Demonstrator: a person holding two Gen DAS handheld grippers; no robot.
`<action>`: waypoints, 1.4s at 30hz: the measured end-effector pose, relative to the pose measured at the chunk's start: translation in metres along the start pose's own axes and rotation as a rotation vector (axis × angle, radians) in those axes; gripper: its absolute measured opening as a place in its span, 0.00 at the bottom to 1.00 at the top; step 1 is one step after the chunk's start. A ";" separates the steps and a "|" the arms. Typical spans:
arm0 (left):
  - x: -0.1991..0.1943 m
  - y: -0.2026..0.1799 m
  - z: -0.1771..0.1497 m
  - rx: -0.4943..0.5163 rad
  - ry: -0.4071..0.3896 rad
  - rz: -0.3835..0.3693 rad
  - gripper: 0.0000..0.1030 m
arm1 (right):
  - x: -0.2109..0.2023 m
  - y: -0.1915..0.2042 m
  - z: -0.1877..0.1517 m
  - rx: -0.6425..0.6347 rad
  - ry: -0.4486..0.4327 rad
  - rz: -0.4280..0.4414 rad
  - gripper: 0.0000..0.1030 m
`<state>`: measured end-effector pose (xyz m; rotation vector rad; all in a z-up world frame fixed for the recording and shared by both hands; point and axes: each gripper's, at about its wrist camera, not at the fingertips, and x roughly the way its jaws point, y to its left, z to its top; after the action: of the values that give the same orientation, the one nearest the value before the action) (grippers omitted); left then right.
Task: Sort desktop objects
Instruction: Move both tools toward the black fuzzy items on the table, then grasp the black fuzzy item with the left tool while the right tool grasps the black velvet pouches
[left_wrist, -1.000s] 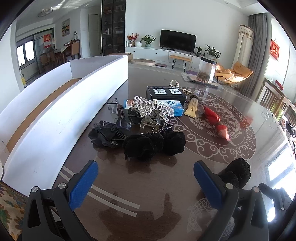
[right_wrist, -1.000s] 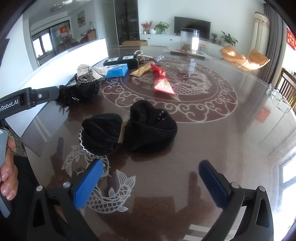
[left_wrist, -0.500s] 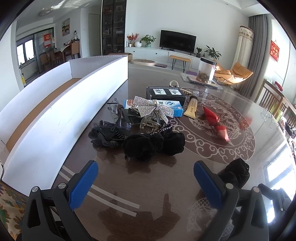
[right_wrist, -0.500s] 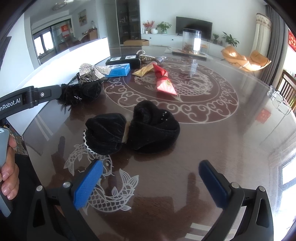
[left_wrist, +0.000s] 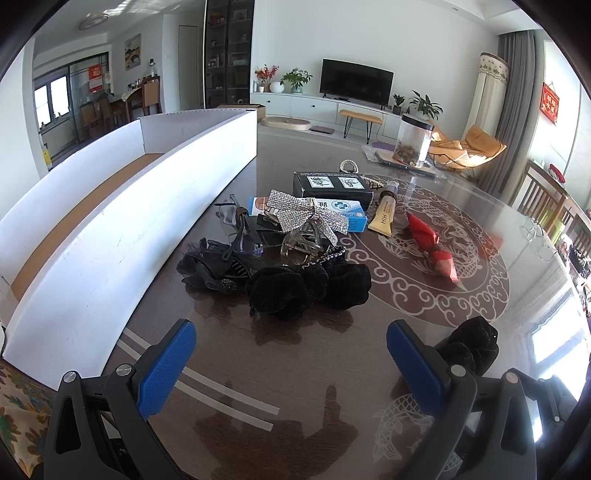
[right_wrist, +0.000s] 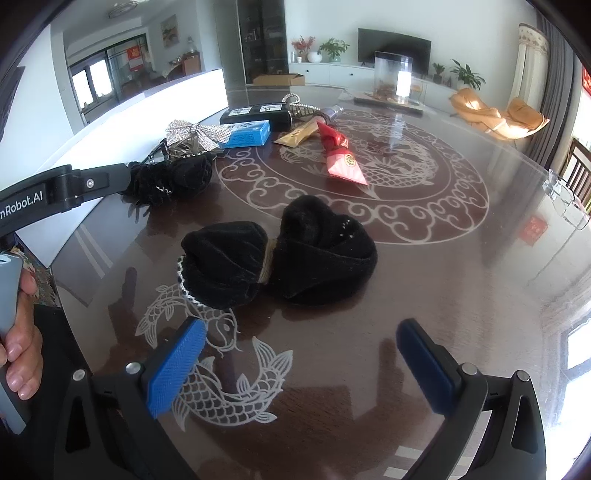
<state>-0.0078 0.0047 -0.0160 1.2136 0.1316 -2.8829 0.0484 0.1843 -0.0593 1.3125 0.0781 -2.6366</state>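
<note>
Right wrist: black velvet bow (right_wrist: 277, 258), tan-knotted, lies flat.

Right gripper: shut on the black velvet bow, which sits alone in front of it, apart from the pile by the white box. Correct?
Not quite. The right gripper is open and holds nothing; the right wrist view shows the black velvet bow lying on the table ahead of its fingers. It does sit apart from the pile by the white box.

Open left claw (left_wrist: 291, 365) faces a black velvet bow (left_wrist: 308, 290).
</note>
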 end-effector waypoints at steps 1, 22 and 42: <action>0.000 0.002 0.000 -0.010 0.003 -0.001 1.00 | 0.004 0.001 0.004 -0.001 0.010 0.015 1.00; 0.045 0.026 0.032 -0.098 0.092 -0.053 1.00 | 0.024 -0.071 0.023 0.086 0.026 -0.129 1.00; 0.071 -0.026 0.041 0.289 0.279 -0.268 1.00 | 0.024 -0.069 0.023 0.088 0.026 -0.132 1.00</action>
<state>-0.0879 0.0286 -0.0363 1.7745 -0.1377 -3.0138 0.0024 0.2454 -0.0668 1.4152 0.0551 -2.7621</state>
